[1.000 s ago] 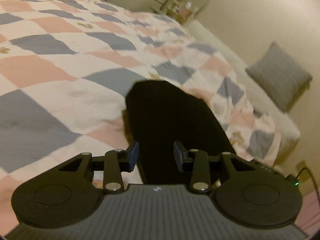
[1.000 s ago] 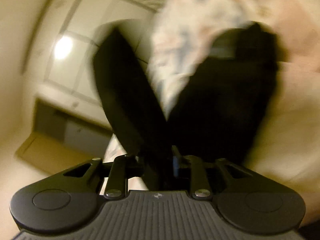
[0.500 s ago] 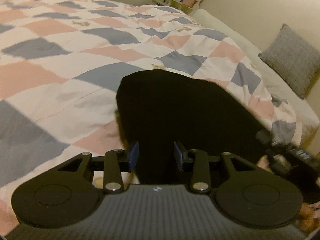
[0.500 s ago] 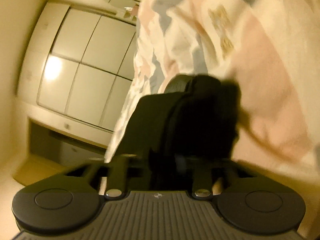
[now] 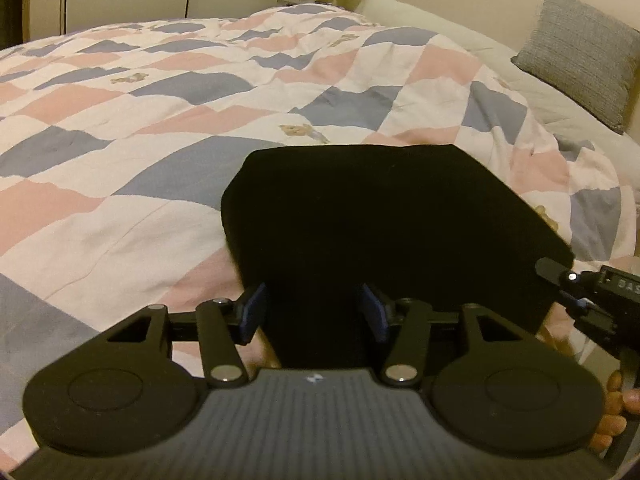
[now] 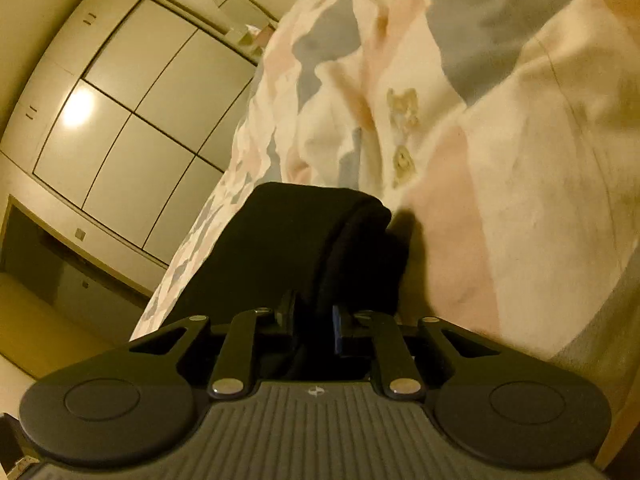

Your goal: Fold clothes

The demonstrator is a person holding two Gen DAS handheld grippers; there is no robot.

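I judge a fold is underway: my right gripper [image 6: 314, 326] pinches the black garment [image 5: 376, 216] by its edge at lower centre, while my left gripper [image 5: 314, 310] stands wide, the cloth lying between its fingers. Next, lay it flat on the checked quilt [image 5: 160, 120]. White wardrobe doors [image 6: 132, 112] fill the upper left; a grey cushion [image 5: 580, 52] sits upper right.

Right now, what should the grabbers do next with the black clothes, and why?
Probably lower it flat and let go: the black garment looks folded over the checked quilt, with the right gripper clamped on its edge and the left gripper open around it.
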